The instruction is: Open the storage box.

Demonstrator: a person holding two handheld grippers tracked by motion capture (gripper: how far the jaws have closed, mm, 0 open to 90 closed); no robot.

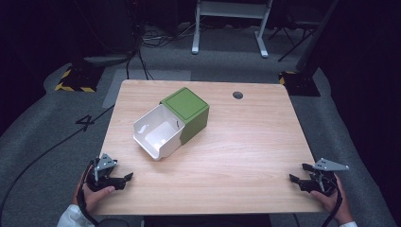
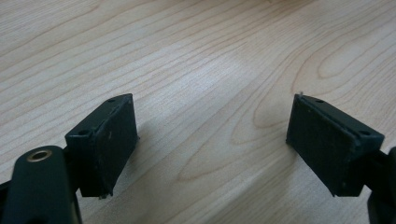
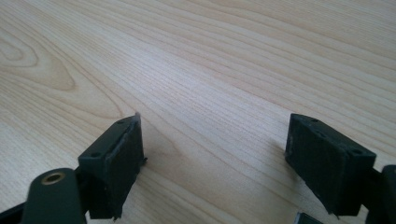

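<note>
A green box (image 1: 187,111) with a white drawer (image 1: 158,132) pulled out toward the front left lies near the middle of the wooden table (image 1: 246,137). The drawer looks empty inside. My left gripper (image 1: 126,178) rests at the table's front left corner, held by a hand, jaws wide apart. In the left gripper view, bare wood lies between the left gripper (image 2: 212,140) pads. My right gripper (image 1: 299,174) sits at the front right corner, also open. In the right gripper view the right gripper (image 3: 215,163) has nothing between its jaws.
A round cable hole (image 1: 238,95) sits near the table's back right. Beyond the table are a grey carpet, cables, yellow-black striped bases (image 1: 75,80) and a white desk frame (image 1: 230,28).
</note>
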